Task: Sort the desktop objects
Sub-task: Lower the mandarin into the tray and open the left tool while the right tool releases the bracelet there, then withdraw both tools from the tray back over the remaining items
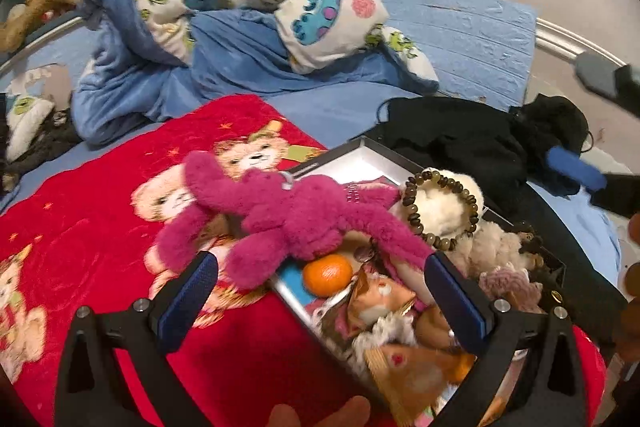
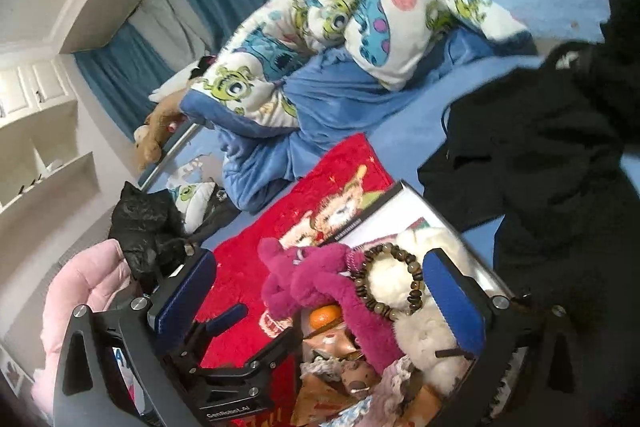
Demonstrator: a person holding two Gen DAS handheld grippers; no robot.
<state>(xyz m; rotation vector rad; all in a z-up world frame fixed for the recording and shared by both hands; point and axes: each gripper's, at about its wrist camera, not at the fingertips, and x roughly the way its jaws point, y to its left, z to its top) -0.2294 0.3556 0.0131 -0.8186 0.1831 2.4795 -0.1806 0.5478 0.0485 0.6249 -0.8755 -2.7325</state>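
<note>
A shallow box with a grey rim lies on the red bear blanket, piled with small things. A magenta plush toy sprawls over its left edge. A brown bead bracelet rests on a white plush; an orange and snack packets lie nearer. My left gripper hangs open above the box's near end, its pads touching nothing. My right gripper is also open, above the bracelet and magenta plush, holding nothing. It shows at the right edge of the left wrist view.
A rumpled blue cartoon quilt fills the far side of the bed. Black clothing lies just right of the box. In the right wrist view a black plastic bag, a pink cushion and white shelves stand to the left.
</note>
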